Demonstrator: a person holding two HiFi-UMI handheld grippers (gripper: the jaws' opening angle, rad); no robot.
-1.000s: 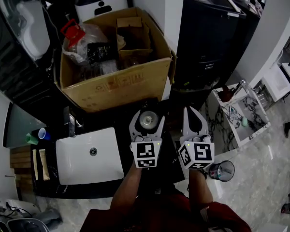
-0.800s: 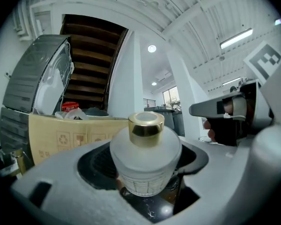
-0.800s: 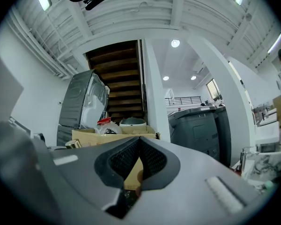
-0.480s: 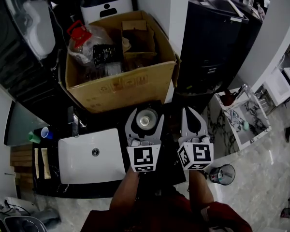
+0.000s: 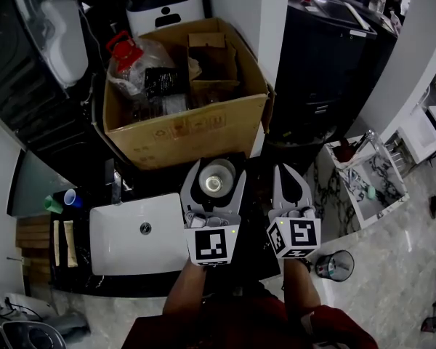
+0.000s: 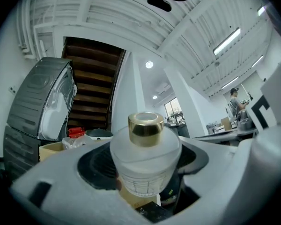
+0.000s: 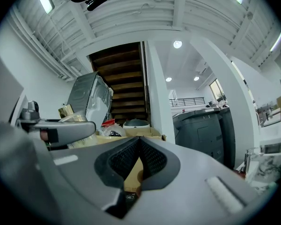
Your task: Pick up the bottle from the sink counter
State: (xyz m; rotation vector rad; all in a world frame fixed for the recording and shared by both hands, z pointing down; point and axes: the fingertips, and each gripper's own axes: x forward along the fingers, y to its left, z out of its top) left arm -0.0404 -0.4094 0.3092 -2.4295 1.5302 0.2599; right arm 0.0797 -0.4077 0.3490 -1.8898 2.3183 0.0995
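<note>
Bottle (image 6: 145,161) sits upright in the left gripper (image 5: 216,164), jaws clamped on its round frosted body, off the counter (image 5: 131,286) between sink (image 5: 123,253) and box (image 5: 196,133). Risk: the glass looks slick and curved, so a loose squeeze or more tilt could let it pivot or slide out and likely break on the counter. Swinging forward could clip the box wall. Both forearms reach forward side by side, left nose slightly up. Right gripper (image 5: 287,169) is just beside, closed and empty.
</note>
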